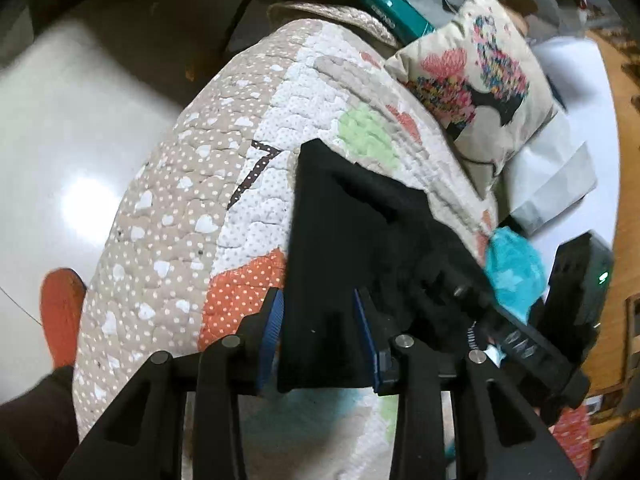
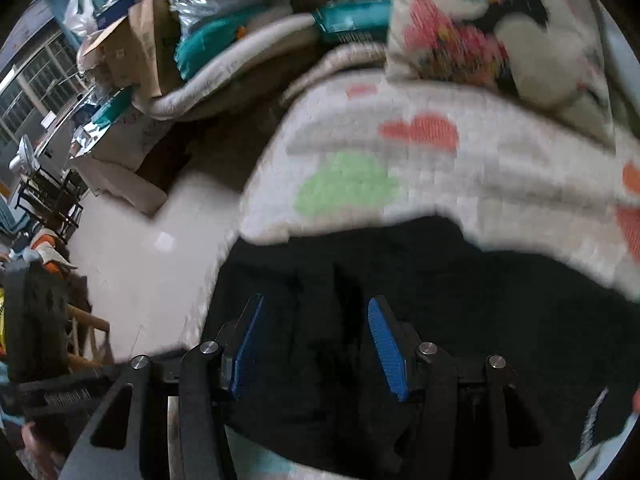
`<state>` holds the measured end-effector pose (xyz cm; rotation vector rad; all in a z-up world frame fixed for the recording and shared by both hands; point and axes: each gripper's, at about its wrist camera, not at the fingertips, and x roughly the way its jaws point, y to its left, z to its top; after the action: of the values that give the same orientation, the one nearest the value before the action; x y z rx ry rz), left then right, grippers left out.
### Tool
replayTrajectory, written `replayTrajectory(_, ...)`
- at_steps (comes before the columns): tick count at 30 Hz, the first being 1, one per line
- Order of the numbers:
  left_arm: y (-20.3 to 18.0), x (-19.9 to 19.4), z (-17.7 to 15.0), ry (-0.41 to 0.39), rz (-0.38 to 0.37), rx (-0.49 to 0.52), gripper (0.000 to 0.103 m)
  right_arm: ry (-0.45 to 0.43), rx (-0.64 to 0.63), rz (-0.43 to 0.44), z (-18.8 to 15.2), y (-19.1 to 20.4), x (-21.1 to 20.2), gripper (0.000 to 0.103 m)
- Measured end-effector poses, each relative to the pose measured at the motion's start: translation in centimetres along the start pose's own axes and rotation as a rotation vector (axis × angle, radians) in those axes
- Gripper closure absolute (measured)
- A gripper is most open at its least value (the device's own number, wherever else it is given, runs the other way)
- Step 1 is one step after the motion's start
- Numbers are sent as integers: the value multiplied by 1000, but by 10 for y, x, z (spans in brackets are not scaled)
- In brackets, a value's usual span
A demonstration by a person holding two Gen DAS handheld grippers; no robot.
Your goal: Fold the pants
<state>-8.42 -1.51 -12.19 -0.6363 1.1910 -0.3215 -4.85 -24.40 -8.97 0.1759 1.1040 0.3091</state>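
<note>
The black pants [image 1: 340, 216] lie on a quilted bedspread [image 1: 192, 200] with hearts and dots. My left gripper [image 1: 318, 312] is open, its blue-padded jaws spread around the near edge of the pants. The other gripper's black body [image 1: 532, 344] shows at the right of the left wrist view, over the pants. In the right wrist view the pants [image 2: 440, 300] fill the lower half, and my right gripper [image 2: 316, 320] is open above them with its jaws wide apart. That view is motion-blurred.
A patterned cushion [image 1: 476, 72] lies at the far end of the bed beside a teal box [image 1: 396, 4]. A turquoise fluffy item [image 1: 512, 268] sits by the pants. The pale floor [image 1: 60, 140] is left of the bed. Cardboard boxes and clutter [image 2: 132, 48] stand beyond.
</note>
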Motion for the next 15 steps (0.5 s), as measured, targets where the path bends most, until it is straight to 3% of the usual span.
replayTrajectory(2, 1, 10, -3, 44, 47, 7, 66, 16, 32, -78, -14, -21, 7, 48)
replayTrajectory(4, 8, 20, -5, 93, 69, -24, 66, -10, 67, -89, -26, -41, 0, 64)
replayTrajectory(5, 11, 20, -6, 93, 62, -41, 66, -31, 105, -88, -30, -51, -9, 64)
replayTrajectory(7, 11, 13, -5, 66, 59, -44, 66, -95, 149, -181, -35, -62, -30, 59)
replayTrajectory(8, 8, 4, -5, 23, 57, -32, 66, -124, 142, -191, -35, -61, -38, 59)
replayTrajectory(11, -1, -11, -2, -58, 58, -3, 66, -155, 81, -101, -25, -45, -49, 59)
replayTrajectory(15, -4, -9, -1, -57, 66, 18, 66, -82, -40, -12, -13, -1, -20, 59)
